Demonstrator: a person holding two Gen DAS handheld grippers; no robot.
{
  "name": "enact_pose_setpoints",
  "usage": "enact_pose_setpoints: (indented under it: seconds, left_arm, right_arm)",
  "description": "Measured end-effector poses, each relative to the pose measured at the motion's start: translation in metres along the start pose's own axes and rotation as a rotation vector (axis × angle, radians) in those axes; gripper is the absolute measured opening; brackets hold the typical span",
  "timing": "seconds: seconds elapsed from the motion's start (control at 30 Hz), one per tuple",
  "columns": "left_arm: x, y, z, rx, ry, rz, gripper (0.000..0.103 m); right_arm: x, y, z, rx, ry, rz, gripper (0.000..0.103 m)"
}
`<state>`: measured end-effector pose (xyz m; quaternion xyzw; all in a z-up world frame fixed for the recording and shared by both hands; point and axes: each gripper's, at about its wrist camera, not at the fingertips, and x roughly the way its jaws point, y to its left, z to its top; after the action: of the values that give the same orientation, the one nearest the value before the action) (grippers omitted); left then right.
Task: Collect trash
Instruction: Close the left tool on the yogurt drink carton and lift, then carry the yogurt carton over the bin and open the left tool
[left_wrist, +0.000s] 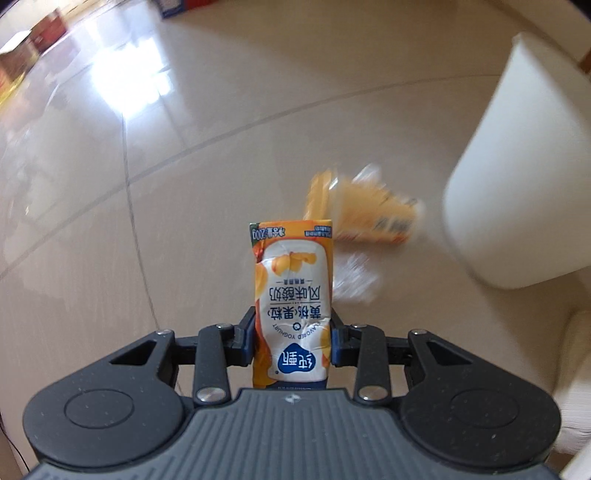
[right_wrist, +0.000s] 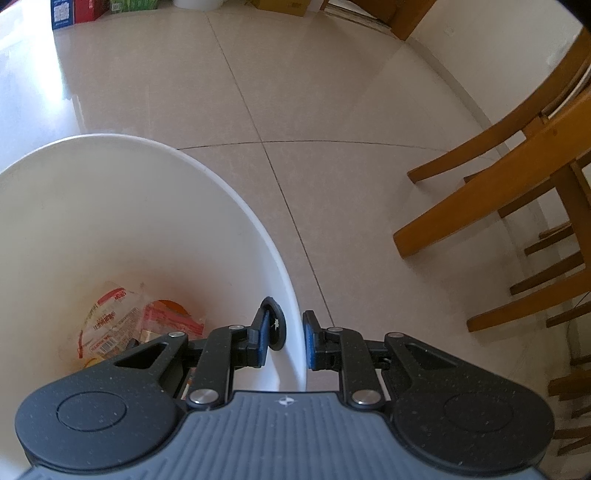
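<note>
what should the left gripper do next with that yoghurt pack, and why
Probably carry it across to above the white bin before letting go. The left gripper is shut on the yoghurt pack above the floor, with the bin off to one side, and the right gripper clamps the bin's rim.

Wooden chairs (right_wrist: 509, 192), tiled floor (right_wrist: 332, 92), cardboard boxes (right_wrist: 284, 6)

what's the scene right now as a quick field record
left hand-held gripper: shut on yoghurt carton, held off the floor
right hand-held gripper: shut on rim of white trash bin
in bin: food wrappers at the bottom
still on floor: orange carton and clear plastic wrapper, both blurred, beside the bin
surface: glossy beige floor tiles
nearby: wooden chairs
</note>
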<state>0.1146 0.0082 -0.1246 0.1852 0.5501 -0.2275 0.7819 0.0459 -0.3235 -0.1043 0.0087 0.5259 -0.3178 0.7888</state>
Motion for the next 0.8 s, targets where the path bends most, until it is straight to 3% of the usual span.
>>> enact_pose_setpoints:
  seconds: [0.43,0.8]
  left_arm:
    - [-0.101,-0.100,0.096,0.267,-0.120,-0.120,0.035]
    - [-0.115,-0.176,0.129,0.399,-0.153,-0.211,0.035]
  right_arm:
    - [0.001,-0.018,0.003,0.058,0.026,0.072,0.019]
    - [0.010,-0.037,0.007,0.144,0.067,0.177,0.016]
